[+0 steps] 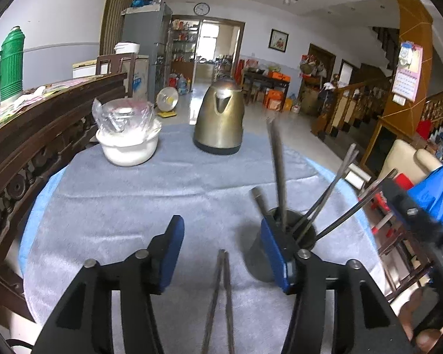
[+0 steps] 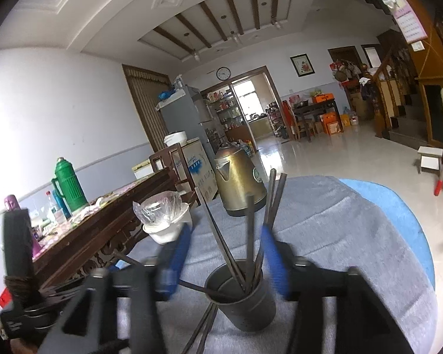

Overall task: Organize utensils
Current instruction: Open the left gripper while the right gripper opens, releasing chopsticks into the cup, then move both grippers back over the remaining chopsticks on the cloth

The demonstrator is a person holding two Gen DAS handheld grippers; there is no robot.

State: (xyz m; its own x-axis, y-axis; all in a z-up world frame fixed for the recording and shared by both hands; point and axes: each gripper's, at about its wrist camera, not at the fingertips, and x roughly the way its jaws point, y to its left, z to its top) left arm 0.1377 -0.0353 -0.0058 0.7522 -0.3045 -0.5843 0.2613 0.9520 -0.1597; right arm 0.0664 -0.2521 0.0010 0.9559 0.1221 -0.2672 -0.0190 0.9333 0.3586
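A dark metal holder cup (image 1: 258,261) stands on the grey cloth with several dark chopsticks (image 1: 277,171) leaning out of it. My left gripper (image 1: 221,224) is open just left of the cup, its right pad in front of the cup's wall. A loose pair of chopsticks (image 1: 221,295) lies flat on the cloth between its fingers. In the right wrist view the cup (image 2: 242,303) sits low between the blurred fingers of my open right gripper (image 2: 226,233). Its chopsticks (image 2: 252,230) rise between the pads, untouched. The loose pair (image 2: 203,330) shows beside the cup's base.
A brass-coloured kettle (image 1: 218,118) and a white bowl (image 1: 127,147) with a plastic bag in it stand at the far side of the round table (image 1: 162,194). A carved wooden sideboard (image 1: 44,124) with a green thermos (image 1: 11,65) runs along the left.
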